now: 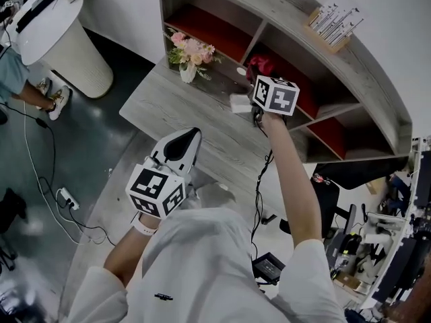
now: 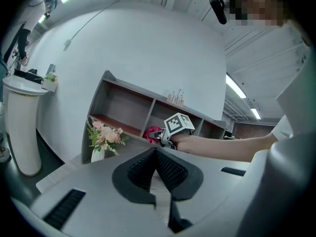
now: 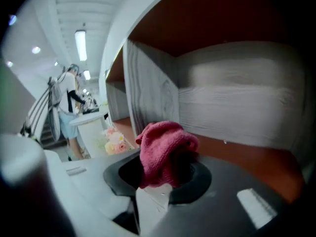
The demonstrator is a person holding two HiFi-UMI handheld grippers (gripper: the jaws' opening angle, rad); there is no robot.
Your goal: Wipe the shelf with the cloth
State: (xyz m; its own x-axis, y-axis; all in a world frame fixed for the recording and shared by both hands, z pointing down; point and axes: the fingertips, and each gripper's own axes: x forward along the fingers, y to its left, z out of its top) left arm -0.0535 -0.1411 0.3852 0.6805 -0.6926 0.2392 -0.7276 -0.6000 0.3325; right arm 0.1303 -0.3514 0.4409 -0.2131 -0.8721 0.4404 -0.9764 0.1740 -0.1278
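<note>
**Red cloth pinched at the mouth of a shelf bay**

Head view: the right gripper [image 1: 258, 78] reaches out at arm's length to the grey wooden shelf [image 1: 377, 73] and points into a middle compartment with a red floor. A bunched red cloth [image 1: 260, 64] sits at its tip, at the front edge of that compartment. The left gripper [image 1: 188, 136] hangs back over the grey worktop [image 1: 168, 103], well apart from the shelf. Each gripper carries a cube of black-and-white square markers. A vase of pink flowers [image 1: 190, 54] stands on the worktop by the shelf's left end. On top of the shelf is a small wooden box of white cards [image 1: 333, 24]; their print is too small to read.

Left gripper view: the left gripper's [image 2: 156, 152] jaws meet at the tips with nothing between them. Beyond them, the right gripper [image 2: 163, 138] holds the cloth [image 2: 153, 132] at the shelf.

Right gripper view: the right gripper's [image 3: 165, 169] jaws are clamped on the cloth [image 3: 163, 149], which bulges up above them, just in front of the red compartment floor [image 3: 256, 157] and beside a grey divider [image 3: 148, 98]
</note>
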